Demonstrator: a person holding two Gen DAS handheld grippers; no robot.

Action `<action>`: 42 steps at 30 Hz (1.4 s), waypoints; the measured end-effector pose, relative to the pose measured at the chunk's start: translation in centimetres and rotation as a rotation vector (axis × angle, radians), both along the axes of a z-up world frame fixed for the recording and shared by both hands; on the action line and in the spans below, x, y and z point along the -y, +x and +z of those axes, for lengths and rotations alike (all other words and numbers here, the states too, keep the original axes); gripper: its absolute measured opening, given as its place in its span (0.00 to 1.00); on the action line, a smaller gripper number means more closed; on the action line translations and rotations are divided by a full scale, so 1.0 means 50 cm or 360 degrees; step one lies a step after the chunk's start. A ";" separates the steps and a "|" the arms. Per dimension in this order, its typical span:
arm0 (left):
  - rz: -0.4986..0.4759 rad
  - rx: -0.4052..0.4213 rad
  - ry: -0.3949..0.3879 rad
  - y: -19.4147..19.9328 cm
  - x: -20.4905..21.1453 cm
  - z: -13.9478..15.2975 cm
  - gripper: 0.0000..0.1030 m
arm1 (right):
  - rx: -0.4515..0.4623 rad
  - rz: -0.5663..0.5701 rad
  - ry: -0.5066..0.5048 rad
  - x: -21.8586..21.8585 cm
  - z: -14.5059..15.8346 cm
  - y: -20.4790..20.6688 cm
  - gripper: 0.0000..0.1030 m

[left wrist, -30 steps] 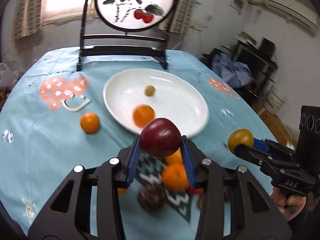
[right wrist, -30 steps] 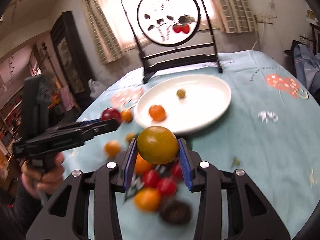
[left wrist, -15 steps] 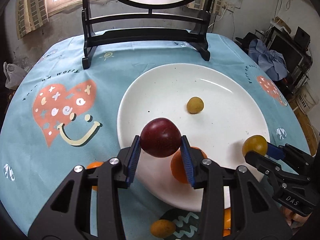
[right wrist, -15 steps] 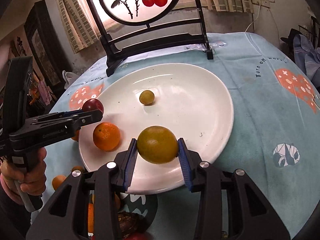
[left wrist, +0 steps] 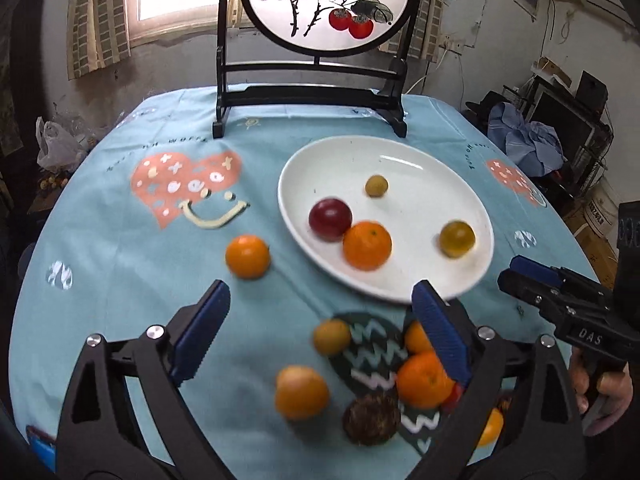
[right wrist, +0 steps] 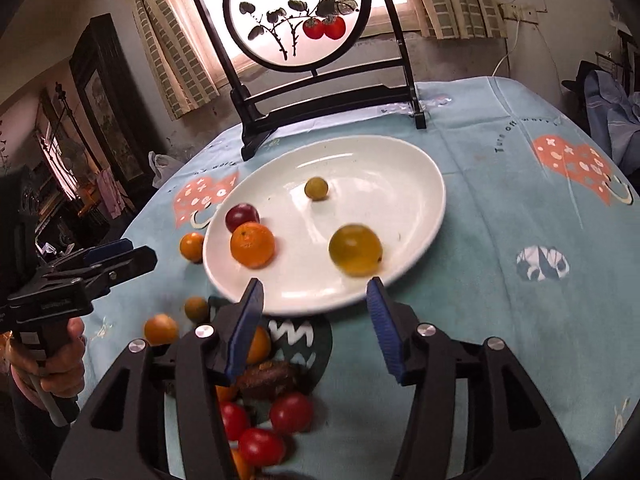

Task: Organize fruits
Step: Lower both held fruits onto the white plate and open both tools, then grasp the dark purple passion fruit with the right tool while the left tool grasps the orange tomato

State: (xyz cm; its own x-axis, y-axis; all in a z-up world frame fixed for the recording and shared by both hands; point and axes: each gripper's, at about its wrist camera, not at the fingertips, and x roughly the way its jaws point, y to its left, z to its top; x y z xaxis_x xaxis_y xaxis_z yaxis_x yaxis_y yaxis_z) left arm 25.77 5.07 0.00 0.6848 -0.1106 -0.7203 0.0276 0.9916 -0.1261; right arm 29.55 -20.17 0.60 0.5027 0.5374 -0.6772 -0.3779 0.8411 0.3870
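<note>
A white plate (left wrist: 420, 176) (right wrist: 360, 160) holds a dark red plum (left wrist: 330, 219) (right wrist: 241, 218), an orange (left wrist: 367, 245) (right wrist: 252, 245), a small green fruit (left wrist: 376, 185) (right wrist: 316, 188) and a larger yellow-green fruit (left wrist: 457, 238) (right wrist: 355, 250). My left gripper (left wrist: 320, 292) hangs over the cloth in front of the plate, its jaws opening wide with nothing between them. My right gripper (right wrist: 315, 286) is at the plate's near rim, jaws opening and empty, the yellow-green fruit just beyond its fingertips. Each gripper also shows in the other's view, the right gripper (left wrist: 520, 276) and the left gripper (right wrist: 132, 256).
Loose fruit lies on the blue tablecloth near me: an orange (left wrist: 247, 256) left of the plate, more oranges (left wrist: 302, 392), a rough brown fruit (left wrist: 371, 420) and red tomatoes (right wrist: 291, 412). A round painted screen on a black stand (left wrist: 316, 92) stands behind the plate.
Both grippers let go of their fruit and drew back from the plate. The plum now lies beside the orange, the yellow-green fruit on the plate's near right part.
</note>
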 end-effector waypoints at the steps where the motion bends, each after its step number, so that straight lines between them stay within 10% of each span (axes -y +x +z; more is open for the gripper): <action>1: -0.0002 -0.0014 -0.0023 -0.031 -0.004 -0.008 0.93 | -0.0025 0.0020 0.0010 0.005 -0.006 -0.019 0.54; 12: -0.0171 -0.0099 -0.0018 -0.233 0.029 -0.094 0.93 | -0.0059 0.0162 -0.0123 0.017 -0.023 -0.192 0.61; 42: -0.0157 -0.0187 0.0036 -0.236 0.043 -0.131 0.95 | -0.0105 0.0245 -0.0378 -0.032 -0.053 -0.203 0.54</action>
